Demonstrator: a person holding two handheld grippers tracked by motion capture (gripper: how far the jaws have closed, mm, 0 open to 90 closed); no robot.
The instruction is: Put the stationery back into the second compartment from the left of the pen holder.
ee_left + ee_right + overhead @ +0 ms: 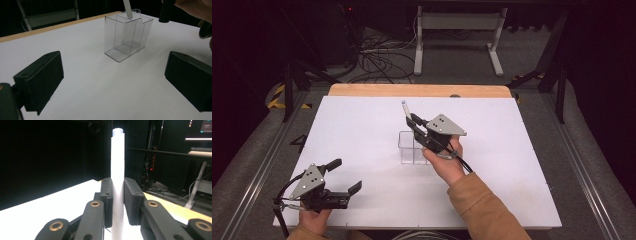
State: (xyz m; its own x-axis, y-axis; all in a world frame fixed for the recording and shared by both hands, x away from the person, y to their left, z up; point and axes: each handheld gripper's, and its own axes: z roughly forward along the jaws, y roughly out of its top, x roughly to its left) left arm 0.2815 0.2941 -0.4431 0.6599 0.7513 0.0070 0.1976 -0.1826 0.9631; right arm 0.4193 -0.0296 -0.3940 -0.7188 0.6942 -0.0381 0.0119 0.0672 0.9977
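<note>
My right gripper [414,123] hangs over a clear plastic organizer box [412,147] in the middle of the white table, shut on a white marker pen [405,108]. In the right gripper view the white marker pen [117,182] stands upright between my right gripper's pads [117,201]. In the left gripper view the clear box [127,35] shows its inner dividers, and the pen's lower end [127,8] dips toward its top. My left gripper [344,176] rests near the table's front left corner, jaws wide open and nothing between them [112,82].
The white board [362,125] lies on a wooden tabletop [417,90]. Behind the table stand a white desk frame [457,35] and loose cables [377,60] on the floor. Dark stands flank both sides.
</note>
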